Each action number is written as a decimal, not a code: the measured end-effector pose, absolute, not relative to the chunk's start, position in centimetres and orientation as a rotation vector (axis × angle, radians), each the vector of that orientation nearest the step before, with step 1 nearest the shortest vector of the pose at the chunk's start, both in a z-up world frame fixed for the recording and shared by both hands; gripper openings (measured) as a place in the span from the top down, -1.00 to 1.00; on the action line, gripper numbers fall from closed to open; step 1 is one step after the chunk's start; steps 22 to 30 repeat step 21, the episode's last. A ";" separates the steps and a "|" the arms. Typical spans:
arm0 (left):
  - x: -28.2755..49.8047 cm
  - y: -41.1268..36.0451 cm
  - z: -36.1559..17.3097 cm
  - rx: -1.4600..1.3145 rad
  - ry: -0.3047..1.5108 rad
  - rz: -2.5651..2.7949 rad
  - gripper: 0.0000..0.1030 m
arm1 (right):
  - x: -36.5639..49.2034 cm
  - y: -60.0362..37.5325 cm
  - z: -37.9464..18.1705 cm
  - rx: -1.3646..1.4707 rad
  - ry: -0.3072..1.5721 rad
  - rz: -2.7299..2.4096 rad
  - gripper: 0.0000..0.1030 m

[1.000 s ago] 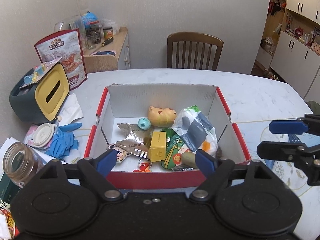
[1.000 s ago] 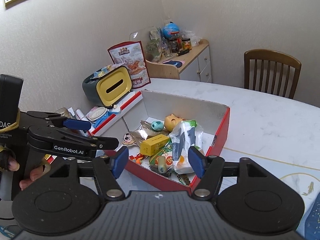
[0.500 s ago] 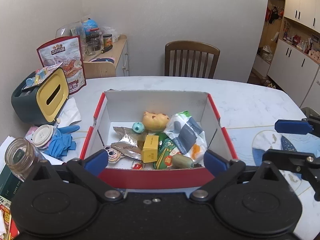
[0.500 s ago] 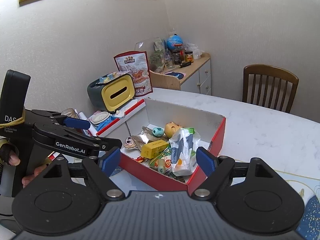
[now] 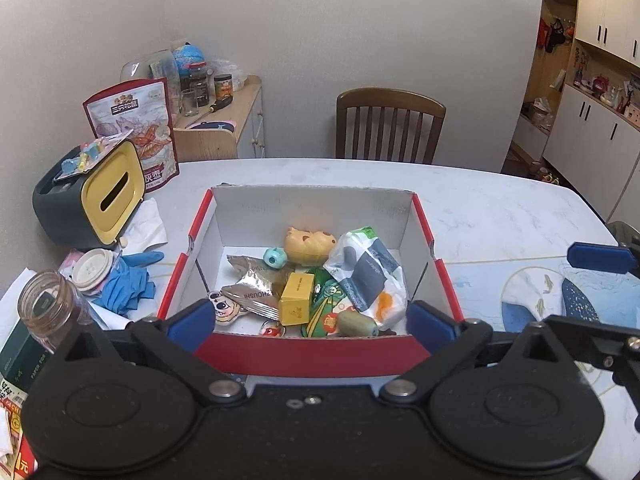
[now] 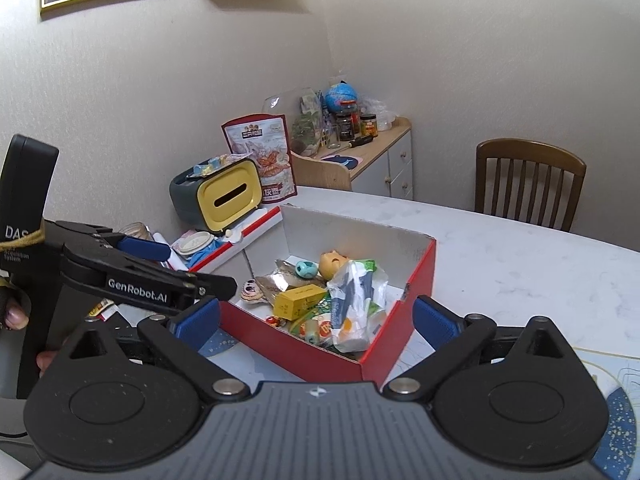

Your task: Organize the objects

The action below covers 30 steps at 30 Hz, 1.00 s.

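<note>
left wrist view: the left gripper hovers just before the near red wall of an open cardboard box that stands on a pale marble-patterned table; its blue-padded fingers are spread wide with nothing between them. inside the box lie a yellow carton, a silver foil packet, a green snack pack, a white-and-grey plastic bag, an orange animal-shaped toy, a small teal ball, a brown oval piece against the near wall, and a round cartoon-face badge in the near left corner. toward the table's left edge, outside the box, sit a grey-and-yellow tissue holder, a red-trimmed standing pouch behind it, blue gloves, a white cup lid and an open glass jar. a wooden chair stands at the far edge. the right gripper enters from the right over a blue-and-white patterned mat

right wrist view: the right gripper is likewise released, fingers wide apart and empty, aimed at the near corner of the same box. the left gripper, held by a hand, shows side-on at the left, just beside the box's near left wall, fingers parted
</note>
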State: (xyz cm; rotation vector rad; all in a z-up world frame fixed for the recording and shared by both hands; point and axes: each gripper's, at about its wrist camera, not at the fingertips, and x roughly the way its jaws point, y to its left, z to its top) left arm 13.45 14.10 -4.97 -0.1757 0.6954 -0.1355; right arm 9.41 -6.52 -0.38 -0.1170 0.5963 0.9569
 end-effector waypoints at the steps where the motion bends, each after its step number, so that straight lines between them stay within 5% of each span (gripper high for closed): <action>1: 13.4 14.0 -4.9 -0.174 0.694 -0.131 -0.99 | 9.4 -6.7 -0.4 -0.119 0.598 0.957 -1.00; 30: 13.5 10.3 -4.3 -0.162 0.713 -0.111 -0.99 | 13.0 -16.1 -1.7 -0.099 0.601 0.742 -1.00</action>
